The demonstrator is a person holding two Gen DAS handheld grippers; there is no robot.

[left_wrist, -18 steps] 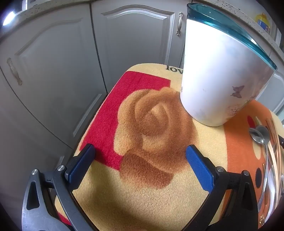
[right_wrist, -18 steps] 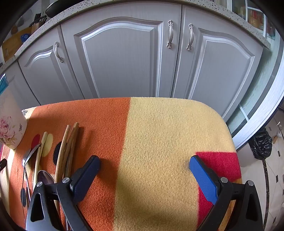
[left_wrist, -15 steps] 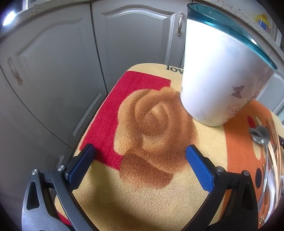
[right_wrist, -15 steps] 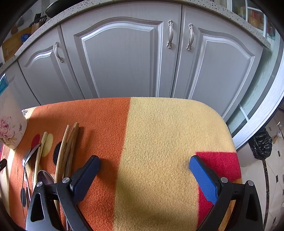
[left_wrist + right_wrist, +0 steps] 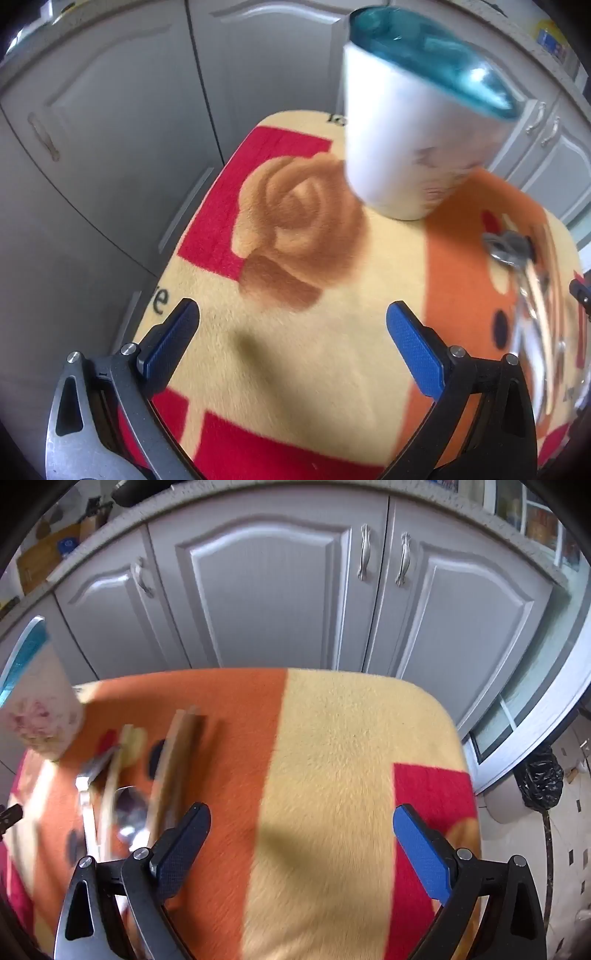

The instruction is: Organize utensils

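The left hand-held gripper [image 5: 291, 328] is held above the desk [image 5: 332, 354], which is covered by a fleece blanket printed with a brown rose on red, yellow and orange fields. Its jaws are spread wide apart and nothing is held between the blue pads [image 5: 415, 349]. It is angled down toward the yellow part of the blanket, near the left edge of the desk.

A white utensil holder [image 5: 413, 147] with a teal rim is seen standing upright toward the far edge of the desk, just beyond the rose. It is blurred in both views.

The utensils lie to the right of the holder, on the orange field. In the left wrist view a metal spoon [image 5: 508, 245] is made out with its bowl toward the holder; the rest of the bundle is too smeared to be told apart.

The right hand-held gripper [image 5: 301, 836] is likewise held over the desk with its jaws wide apart and empty, pointed at the boundary of the orange and yellow fields. Wooden chopsticks [image 5: 175, 760] are seen just beyond its left finger, lying lengthwise from the near edge toward the far edge. A spoon bowl [image 5: 129, 812] and pale handles lie beside them, apart from the gripper.

Grey cabinet doors [image 5: 273, 602] are seen behind the desk.
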